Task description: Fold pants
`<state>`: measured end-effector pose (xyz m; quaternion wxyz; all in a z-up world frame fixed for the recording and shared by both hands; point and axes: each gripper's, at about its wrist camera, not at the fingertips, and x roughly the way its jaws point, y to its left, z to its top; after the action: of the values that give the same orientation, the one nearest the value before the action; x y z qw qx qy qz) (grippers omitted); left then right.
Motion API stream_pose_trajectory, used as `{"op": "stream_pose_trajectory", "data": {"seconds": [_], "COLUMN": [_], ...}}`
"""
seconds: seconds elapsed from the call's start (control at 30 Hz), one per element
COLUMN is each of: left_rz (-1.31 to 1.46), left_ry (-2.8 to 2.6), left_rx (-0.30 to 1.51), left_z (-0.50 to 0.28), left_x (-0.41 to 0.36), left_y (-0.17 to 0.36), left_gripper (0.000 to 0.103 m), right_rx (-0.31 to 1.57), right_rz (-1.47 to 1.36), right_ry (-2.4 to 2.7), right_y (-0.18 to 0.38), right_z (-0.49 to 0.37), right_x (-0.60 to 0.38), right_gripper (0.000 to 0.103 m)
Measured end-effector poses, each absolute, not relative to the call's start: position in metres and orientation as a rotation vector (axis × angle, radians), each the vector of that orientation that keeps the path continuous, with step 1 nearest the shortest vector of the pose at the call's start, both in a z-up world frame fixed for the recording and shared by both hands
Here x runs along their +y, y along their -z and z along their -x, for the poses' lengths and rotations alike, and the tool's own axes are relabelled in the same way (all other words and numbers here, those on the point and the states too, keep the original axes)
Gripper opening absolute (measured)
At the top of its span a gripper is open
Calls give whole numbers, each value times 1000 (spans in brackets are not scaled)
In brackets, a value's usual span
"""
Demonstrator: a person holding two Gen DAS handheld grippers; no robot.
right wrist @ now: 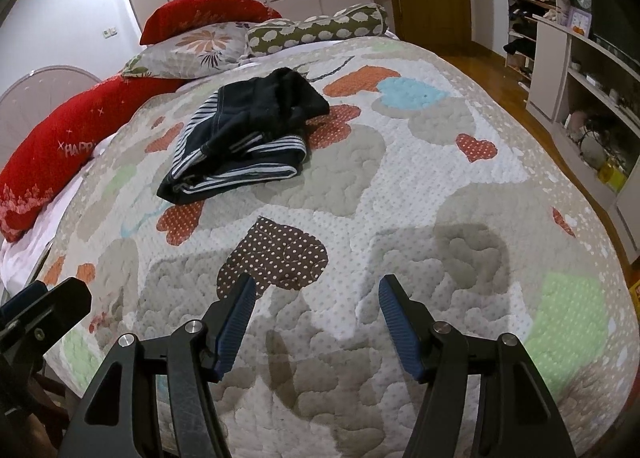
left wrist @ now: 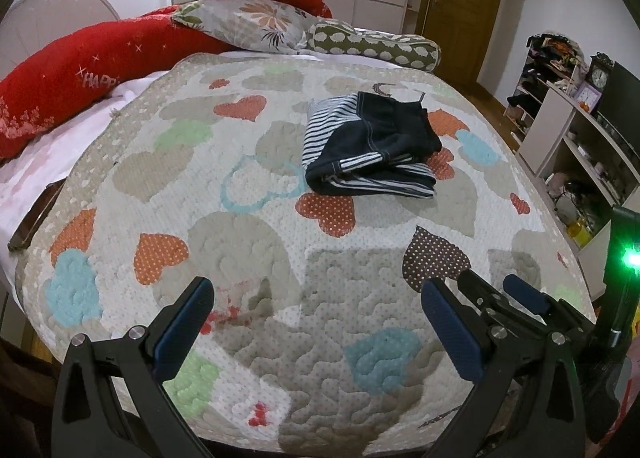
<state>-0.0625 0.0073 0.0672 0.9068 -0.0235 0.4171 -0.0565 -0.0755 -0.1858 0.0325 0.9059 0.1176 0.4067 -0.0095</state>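
Folded pants [left wrist: 370, 146] [right wrist: 244, 138] lie on the quilted bed [left wrist: 240, 258] [right wrist: 420, 186], upper centre; left tongs [left wrist: 316, 294] and right tongs [right wrist: 316, 290] released, empty, at bottom.

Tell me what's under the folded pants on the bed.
The pants lie on the heart-patterned quilt. The patch directly beneath is covered, so anything there can't be seen.

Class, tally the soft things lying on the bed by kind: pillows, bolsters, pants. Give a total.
Red pillows: 2
Floral pillows: 1
Bolsters: 1
Pants: 1
Total: 5
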Motion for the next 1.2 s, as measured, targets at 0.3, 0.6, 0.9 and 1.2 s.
{"op": "stream_pose_trajectory", "data": {"seconds": [0.3,0.6,0.9,1.2], "left_rz": [66,40,44,42], "left_ry": [117,86,65,62], "left_rx": [884,847,851,821], "left_z": [59,63,62,66], "left_x": [10,12,16,18], "left_y": [-63,-64,-62,-64], "left_gripper": [103,103,103,103], "right_rx": [850,859,860,855], "right_rz": [-230,-216,-208,-189], "right_ry": [19,22,24,26], "right_y": [-30,-27,-25,-24], "right_z": [75,73,74,75], "right_x": [-183,-181,-178,-174], "right_gripper": [69,69,70,71]}}
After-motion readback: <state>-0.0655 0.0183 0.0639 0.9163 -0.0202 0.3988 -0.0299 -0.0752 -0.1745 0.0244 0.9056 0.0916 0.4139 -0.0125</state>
